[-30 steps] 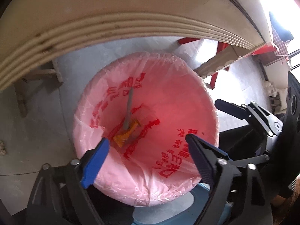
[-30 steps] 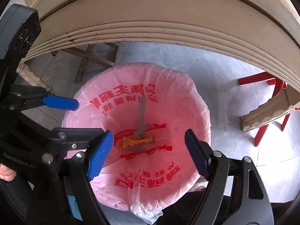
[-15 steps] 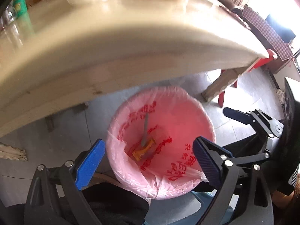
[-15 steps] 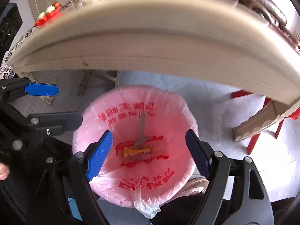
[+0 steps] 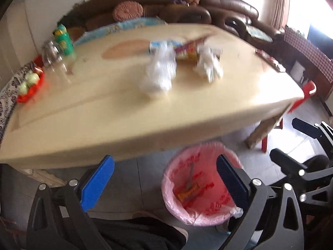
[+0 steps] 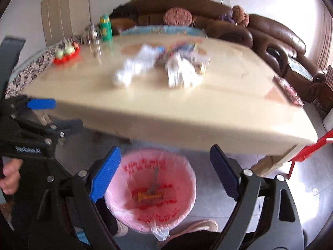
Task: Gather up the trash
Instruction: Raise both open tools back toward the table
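A bin with a pink liner (image 5: 199, 185) (image 6: 152, 189) stands on the floor under the near edge of the cream table (image 5: 104, 112) (image 6: 187, 108); a yellow wrapper (image 6: 149, 196) and a grey stick lie inside. On the tabletop lie crumpled white plastic (image 5: 160, 73) (image 6: 133, 66), a white paper wad (image 5: 209, 65) (image 6: 181, 71) and colourful wrappers (image 5: 186, 49) behind them. My left gripper (image 5: 164, 180) hangs above the floor beside the bin, jaws opening with nothing between them. My right gripper (image 6: 164, 174) is over the bin, jaws also opening and empty.
A red fruit dish (image 5: 29, 83), glass jars (image 5: 52, 56) and a green bottle (image 5: 64, 39) sit at the table's far left. A brown sofa (image 5: 187, 6) stands behind. A red stool (image 6: 308, 148) is by the table's right corner. The person's shoes (image 6: 199, 226) are by the bin.
Both grippers rose from just above the bin and tilted up; the tabletop with its trash came into view and the bin shrank to the bottom. Both jaws spread a bit wider.
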The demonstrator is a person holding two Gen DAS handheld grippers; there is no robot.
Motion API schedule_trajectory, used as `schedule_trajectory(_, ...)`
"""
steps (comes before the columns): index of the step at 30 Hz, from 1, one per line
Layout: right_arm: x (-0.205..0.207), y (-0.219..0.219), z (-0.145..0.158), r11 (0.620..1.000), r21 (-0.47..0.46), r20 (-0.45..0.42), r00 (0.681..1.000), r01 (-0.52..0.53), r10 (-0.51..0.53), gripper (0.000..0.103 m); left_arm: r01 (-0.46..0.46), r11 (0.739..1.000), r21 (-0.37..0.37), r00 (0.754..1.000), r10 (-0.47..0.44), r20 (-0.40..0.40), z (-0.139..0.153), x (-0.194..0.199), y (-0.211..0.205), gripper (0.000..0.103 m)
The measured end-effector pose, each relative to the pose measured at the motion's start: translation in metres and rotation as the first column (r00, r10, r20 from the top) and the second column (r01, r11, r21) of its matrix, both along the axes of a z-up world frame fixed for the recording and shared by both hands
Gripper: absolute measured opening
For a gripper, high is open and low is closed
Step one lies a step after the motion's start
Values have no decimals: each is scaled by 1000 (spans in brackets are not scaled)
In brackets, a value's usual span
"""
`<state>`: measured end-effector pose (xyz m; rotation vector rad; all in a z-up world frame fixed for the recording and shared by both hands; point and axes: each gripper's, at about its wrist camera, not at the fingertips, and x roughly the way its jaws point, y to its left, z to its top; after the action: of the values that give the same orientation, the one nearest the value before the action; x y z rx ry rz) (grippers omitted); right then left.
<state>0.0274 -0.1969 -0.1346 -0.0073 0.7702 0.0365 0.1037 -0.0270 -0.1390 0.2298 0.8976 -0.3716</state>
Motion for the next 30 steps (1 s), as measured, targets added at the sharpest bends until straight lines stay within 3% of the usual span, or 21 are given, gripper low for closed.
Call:
schedule_trajectory(4, 3, -9, 37, 999, 42, 53, 999, 0, -2, 88, -7, 1000, -7, 998, 8, 64, 36, -3, 2, 96)
schedule_trajectory(7, 5, -13, 58, 1000, 21, 90, 996, 8, -10, 90, -30, 999, 10, 994, 29, 106, 64, 5, 2, 96)
schedule_trajectory(16, 23, -24, 108, 1000, 15, 180, 984, 18, -20, 91, -83, 994, 70, 972, 65, 226, 115, 30, -6, 96)
schedule_trajectory(23, 41, -28, 122, 1000, 14, 196, 981, -1, -1, 94, -85, 994, 66, 965, 66, 252, 132, 52, -13, 96)
schedule_trajectory(30, 61, -35, 116, 999, 38, 182, 983, -10, 3, 94, -79, 994, 74, 973, 61, 223, 118, 79, -19, 96)
